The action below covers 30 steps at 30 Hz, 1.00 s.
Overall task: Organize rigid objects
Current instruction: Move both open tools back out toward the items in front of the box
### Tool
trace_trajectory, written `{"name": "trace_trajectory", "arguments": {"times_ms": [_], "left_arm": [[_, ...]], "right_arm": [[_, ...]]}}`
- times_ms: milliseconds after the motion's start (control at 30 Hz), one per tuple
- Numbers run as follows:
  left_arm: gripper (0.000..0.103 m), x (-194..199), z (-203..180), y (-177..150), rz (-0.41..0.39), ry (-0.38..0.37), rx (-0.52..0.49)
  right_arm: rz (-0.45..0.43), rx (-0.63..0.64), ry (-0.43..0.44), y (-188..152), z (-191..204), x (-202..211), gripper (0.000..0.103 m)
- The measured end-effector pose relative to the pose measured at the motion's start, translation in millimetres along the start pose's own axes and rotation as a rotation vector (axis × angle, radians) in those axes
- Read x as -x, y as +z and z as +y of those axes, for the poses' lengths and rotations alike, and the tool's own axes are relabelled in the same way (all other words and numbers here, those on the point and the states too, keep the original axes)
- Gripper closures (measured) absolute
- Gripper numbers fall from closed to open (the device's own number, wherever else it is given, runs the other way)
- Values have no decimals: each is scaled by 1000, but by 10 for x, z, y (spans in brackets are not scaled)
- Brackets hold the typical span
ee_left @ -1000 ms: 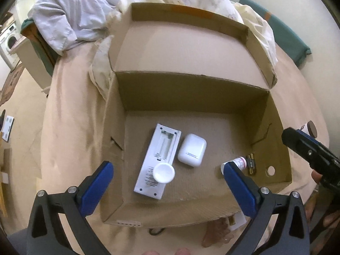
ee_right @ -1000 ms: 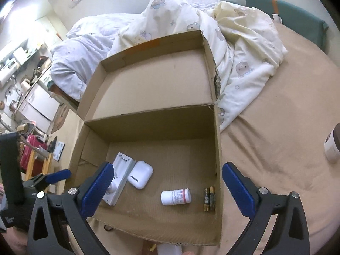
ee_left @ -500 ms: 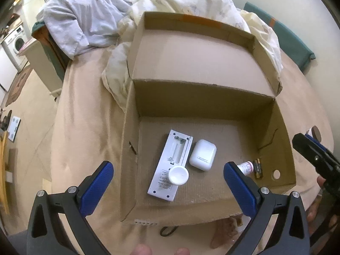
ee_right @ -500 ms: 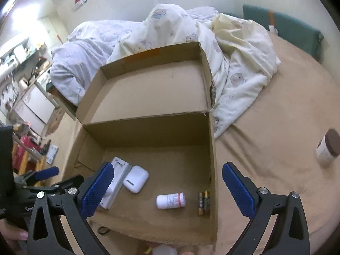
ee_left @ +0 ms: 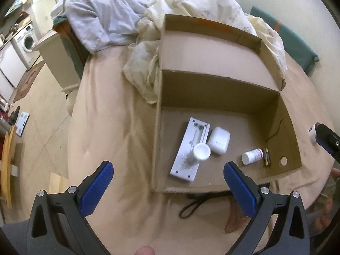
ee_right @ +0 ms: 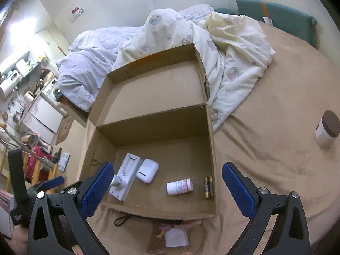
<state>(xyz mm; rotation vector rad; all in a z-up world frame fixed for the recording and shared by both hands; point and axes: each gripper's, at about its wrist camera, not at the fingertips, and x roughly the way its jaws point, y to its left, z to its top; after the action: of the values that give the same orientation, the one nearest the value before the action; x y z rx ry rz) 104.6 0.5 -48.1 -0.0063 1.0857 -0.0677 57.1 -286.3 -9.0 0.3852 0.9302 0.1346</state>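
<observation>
An open cardboard box (ee_left: pixel 282 114) (ee_right: pixel 210 148) lies on a beige bed. Inside it lie a white remote (ee_left: pixel 187 155) (ee_right: pixel 127 174) with a white upright bottle (ee_left: pixel 200 152) on it, a white earbud case (ee_left: pixel 218 140) (ee_right: pixel 147 170), a small white pill bottle (ee_left: pixel 251 156) (ee_right: pixel 179 186) on its side, and two batteries (ee_left: pixel 266 156) (ee_right: pixel 208 187). A brown-lidded jar (ee_right: pixel 327 130) stands on the bed to the right of the box. My left gripper (ee_left: pixel 167 189) is open and empty, above the box's near left corner. My right gripper (ee_right: pixel 165 189) is open and empty, above the box's near edge.
Crumpled white and cream bedding (ee_right: pixel 212 42) lies behind the box. A black cord (ee_left: pixel 191 206) and a pinkish flat item (ee_right: pixel 167 233) lie in front of the box. The bed's left edge drops to the floor (ee_left: pixel 42 106). A teal cushion (ee_right: pixel 282 14) sits far right.
Both grippers have pulled back and up from the box. The left one has also shifted left, so the box sits more to the right. The items in the box have not moved.
</observation>
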Motion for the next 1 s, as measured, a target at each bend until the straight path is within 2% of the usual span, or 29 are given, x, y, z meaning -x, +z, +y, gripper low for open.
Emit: {"name": "trace_trajectory", "arguments": {"times_ms": [167, 333, 400, 533, 633, 667, 700, 733, 767, 800, 900, 1000], "left_arm": [[0, 50, 69, -198, 24, 22, 3], [0, -2, 193, -353, 95, -42, 108], [0, -18, 228, -362, 106, -35, 141], [0, -41, 206, -356, 120, -35, 152], [0, -37, 147, -365, 124, -46, 130], [0, -33, 136, -368, 124, -46, 126], [0, -24, 131, -373, 125, -50, 123], [0, -21, 129, -372, 126, -54, 125], [0, -18, 132, -372, 127, -57, 127], [0, -17, 135, -373, 130, -61, 130], [0, -1, 144, -367, 131, -71, 139], [0, 16, 140, -364, 125, -72, 137]], "right_arm": [[29, -6, 54, -163, -30, 80, 0], [122, 45, 50, -406, -38, 45, 0], [162, 46, 42, -504, -77, -10, 0], [287, 17, 29, -633, -162, -215, 0], [404, 0, -19, -772, -212, -467, 0], [434, -4, -14, -808, -212, -537, 12], [452, -10, 0, -833, -201, -588, 30], [463, -11, 9, -841, -181, -623, 39], [472, -7, 18, -849, -148, -657, 52], [480, -6, 29, -849, -121, -681, 59], [504, -57, 94, -828, -71, -756, 59], [540, -94, 97, -833, -51, -879, 59]]}}
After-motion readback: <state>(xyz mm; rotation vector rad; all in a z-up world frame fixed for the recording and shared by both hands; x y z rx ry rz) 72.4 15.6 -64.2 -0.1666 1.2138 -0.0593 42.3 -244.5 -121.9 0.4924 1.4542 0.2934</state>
